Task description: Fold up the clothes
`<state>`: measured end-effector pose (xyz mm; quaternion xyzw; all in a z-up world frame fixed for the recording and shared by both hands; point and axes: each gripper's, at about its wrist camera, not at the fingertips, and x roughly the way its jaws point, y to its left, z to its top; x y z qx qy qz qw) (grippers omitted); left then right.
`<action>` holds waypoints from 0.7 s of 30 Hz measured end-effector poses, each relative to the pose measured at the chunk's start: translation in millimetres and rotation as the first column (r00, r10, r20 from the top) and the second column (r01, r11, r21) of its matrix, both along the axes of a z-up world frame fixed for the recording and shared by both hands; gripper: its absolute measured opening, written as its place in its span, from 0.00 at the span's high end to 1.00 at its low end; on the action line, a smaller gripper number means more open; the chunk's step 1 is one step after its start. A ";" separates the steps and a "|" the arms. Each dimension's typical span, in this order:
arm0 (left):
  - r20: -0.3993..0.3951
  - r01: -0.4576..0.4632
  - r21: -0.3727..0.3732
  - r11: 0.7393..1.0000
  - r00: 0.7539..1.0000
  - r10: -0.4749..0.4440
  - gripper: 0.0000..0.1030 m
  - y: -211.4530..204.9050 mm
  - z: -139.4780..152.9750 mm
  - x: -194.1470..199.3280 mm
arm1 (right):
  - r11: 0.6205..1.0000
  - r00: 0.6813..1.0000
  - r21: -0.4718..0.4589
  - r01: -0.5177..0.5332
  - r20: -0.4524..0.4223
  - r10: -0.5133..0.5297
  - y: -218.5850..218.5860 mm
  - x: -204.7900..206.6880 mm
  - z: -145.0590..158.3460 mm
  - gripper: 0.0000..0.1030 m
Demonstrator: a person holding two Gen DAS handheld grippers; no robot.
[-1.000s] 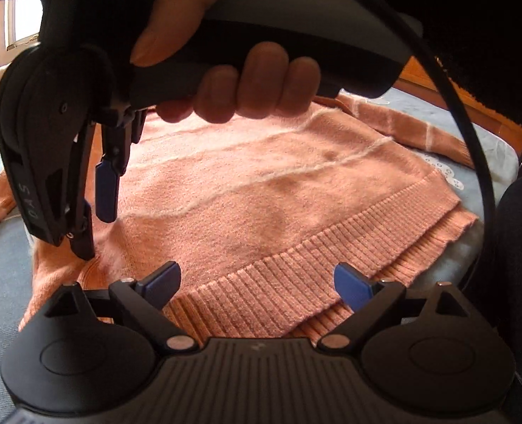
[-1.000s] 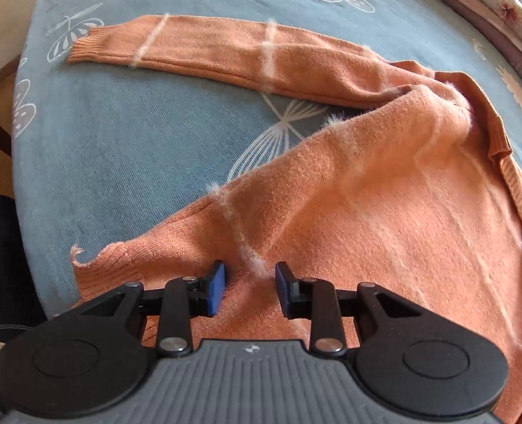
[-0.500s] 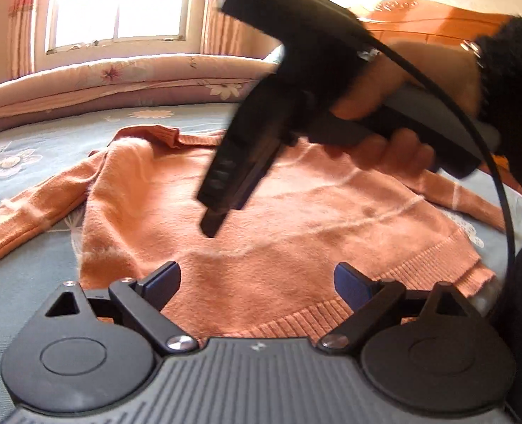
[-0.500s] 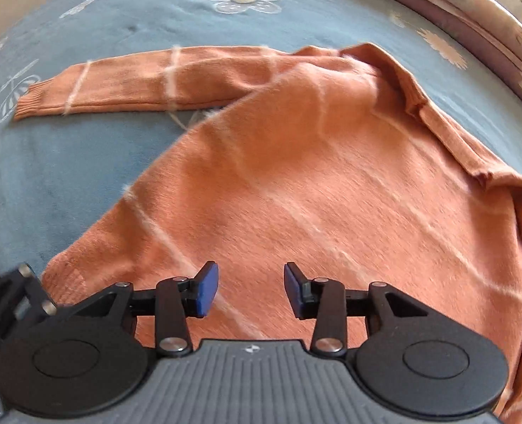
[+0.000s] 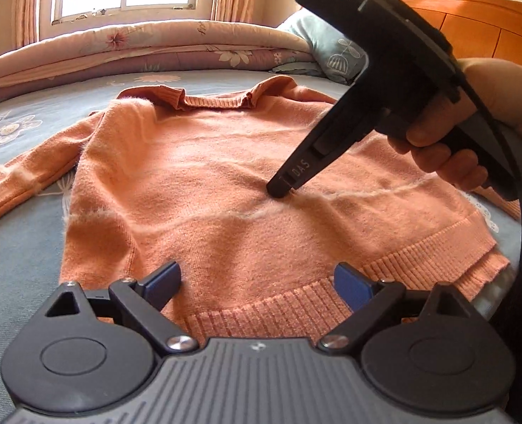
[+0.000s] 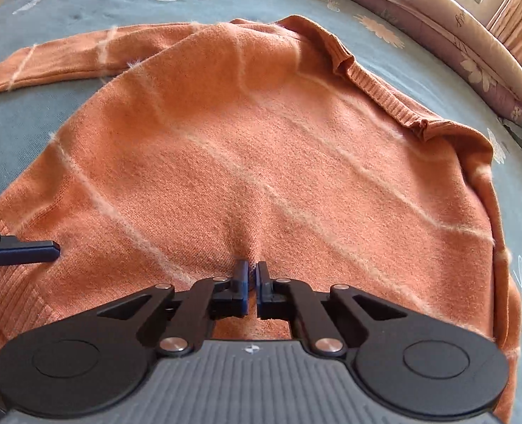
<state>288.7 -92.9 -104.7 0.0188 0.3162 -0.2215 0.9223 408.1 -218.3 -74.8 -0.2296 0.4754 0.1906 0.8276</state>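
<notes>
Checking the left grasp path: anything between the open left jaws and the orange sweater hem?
Nothing visible. The left gripper hangs open directly over the ribbed hem of the orange knitted sweater, bare fabric between its jaws. The right gripper sits further up, shut on a pinch of mid-body fabric, clear of the hem.

Only 1 readable text: white letters "DAS" printed on the black finger of the right gripper [image 5: 278,190], seen from the left wrist view, running along the finger just above its tip. A small white mark, maybe a dash or another character, sits just below the letters, too small to read. A small logo-like emblem sits at the center top of the ribbed grey housing in both wrist views, not legible. No labels, brands, tags or numbers readable on the sweater [image 5: 225,176], bedding or headboard.
</notes>
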 end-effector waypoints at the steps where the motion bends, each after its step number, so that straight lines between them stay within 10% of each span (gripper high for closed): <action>1: 0.001 -0.003 -0.003 1.000 1.000 0.003 0.09 0.1 0.5 0.1 | 1.000 1.000 -0.014 0.001 0.007 -0.001 1.9 -1.0 0.5 0.96; 6: -0.015 -0.008 0.011 1.000 1.000 0.008 0.09 0.4 1.1 0.1 | 0.999 0.999 -0.005 0.035 -0.003 -0.035 6.4 -4.0 8.3 0.95; 11: 0.006 0.031 0.063 0.998 0.999 -0.031 0.09 -9.1 1.1 -6.0 | 0.966 0.978 0.246 0.075 -0.208 -0.023 11.7 0.8 17.7 0.86; 16: 0.001 0.025 0.069 0.997 1.000 -0.026 0.09 -8.9 0.3 -6.2 | 0.951 0.948 0.264 0.163 -0.309 -0.077 24.4 9.7 1.6 0.65; 21: 0.004 0.028 0.054 0.998 1.000 -0.029 0.09 -7.8 3.0 -7.1 | 0.983 0.983 0.169 0.068 -0.178 -0.037 31.4 -5.9 0.5 1.00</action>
